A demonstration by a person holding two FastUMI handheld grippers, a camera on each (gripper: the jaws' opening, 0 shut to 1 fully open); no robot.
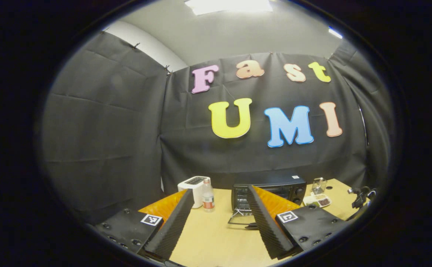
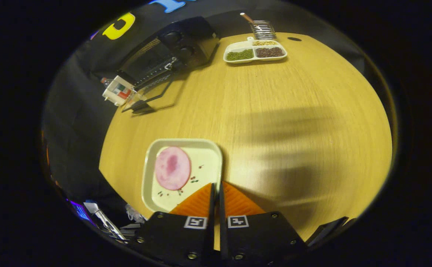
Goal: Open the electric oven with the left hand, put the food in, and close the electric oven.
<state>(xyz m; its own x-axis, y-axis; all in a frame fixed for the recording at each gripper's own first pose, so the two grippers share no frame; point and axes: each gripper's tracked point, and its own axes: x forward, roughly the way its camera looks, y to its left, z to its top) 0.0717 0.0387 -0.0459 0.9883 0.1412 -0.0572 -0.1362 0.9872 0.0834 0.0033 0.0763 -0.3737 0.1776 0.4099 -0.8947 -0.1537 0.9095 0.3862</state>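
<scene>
The right gripper (image 2: 216, 191) sits at six o'clock in the right gripper view, its ribbed orange-backed fingers clenched on the near rim of a shallow, square cream tray (image 2: 153, 202) with rounded corners; it appears to pinch that rim. On the tray lies the food, a flat round pink slice (image 2: 172, 168) with a few dark crumbs scattered beside it. The tabletop (image 2: 293, 122) is pale wood grain, smooth and faintly glossy. Toward eleven o'clock, well apart from the tray, stands the electric oven (image 2: 175, 52), a boxy black metal cabinet with two round knobs, its glass door (image 2: 153, 94) already folded down flat. Near one o'clock rests a white divided dish (image 2: 255, 52) of green and brown beans. In the left gripper view, the left gripper (image 1: 219, 218) is released, its black corrugated pads spread wide, aimed at the oven with a white toaster (image 1: 193, 189) and a small bottle (image 1: 208, 196) at eleven o'clock. The risk I'd judge: a one-edge pinch lets the tray tip, so the smooth slice could slide off, or the far rim could catch the lowered door.
</scene>
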